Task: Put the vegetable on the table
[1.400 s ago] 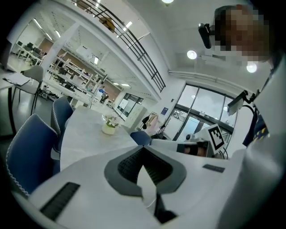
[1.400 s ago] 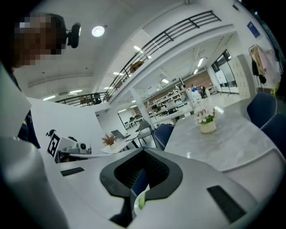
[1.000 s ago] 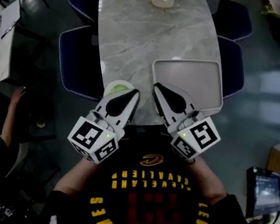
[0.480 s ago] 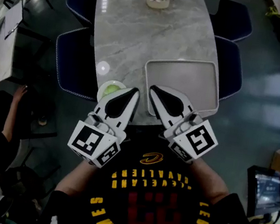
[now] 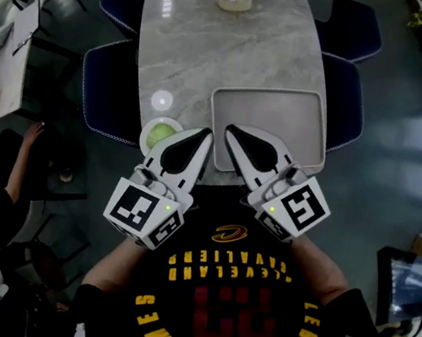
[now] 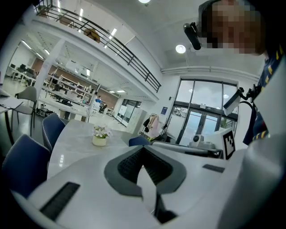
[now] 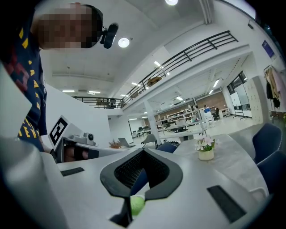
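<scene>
My left gripper (image 5: 204, 134) and right gripper (image 5: 231, 132) are both pinched closed on nothing, hanging over the near edge of the grey veined stone table (image 5: 213, 53). The smooth round green vegetable (image 5: 164, 129) sits in a small pale dish (image 5: 149, 140) at the near-left edge, just beside my left tip. I'd open that one wide, straddle it from above and squeeze gently, since it looks slippery.

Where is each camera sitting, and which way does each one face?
Head view: on the head, facing steeply down at the table; shows shirt, forearms, left gripper, right gripper.
Left gripper view: on that gripper, along its shut jaws toward the flower pot; shirt at right.
Right gripper view: likewise, along its shut jaws; shirt at left.
Shared: all see the flower pot.
</scene>
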Available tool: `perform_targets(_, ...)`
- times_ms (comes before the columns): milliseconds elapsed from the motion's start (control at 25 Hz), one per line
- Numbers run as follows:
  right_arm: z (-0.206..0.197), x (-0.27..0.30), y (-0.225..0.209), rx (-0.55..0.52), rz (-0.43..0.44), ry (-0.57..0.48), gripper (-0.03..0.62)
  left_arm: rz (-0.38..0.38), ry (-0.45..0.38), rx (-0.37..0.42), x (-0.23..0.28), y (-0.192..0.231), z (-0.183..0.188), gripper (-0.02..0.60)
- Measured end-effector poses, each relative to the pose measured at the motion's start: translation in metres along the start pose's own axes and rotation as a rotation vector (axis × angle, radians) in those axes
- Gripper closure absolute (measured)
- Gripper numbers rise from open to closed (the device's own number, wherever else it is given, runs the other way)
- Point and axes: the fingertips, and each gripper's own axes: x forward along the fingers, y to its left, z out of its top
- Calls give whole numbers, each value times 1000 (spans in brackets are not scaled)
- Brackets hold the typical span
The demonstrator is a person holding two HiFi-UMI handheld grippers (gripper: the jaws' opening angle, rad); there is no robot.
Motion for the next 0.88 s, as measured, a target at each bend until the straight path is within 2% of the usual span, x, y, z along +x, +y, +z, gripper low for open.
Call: perform_targets(880, -1, 2, 3, 3, 20, 6, 589, 36, 4, -19, -5, 7, -5, 581)
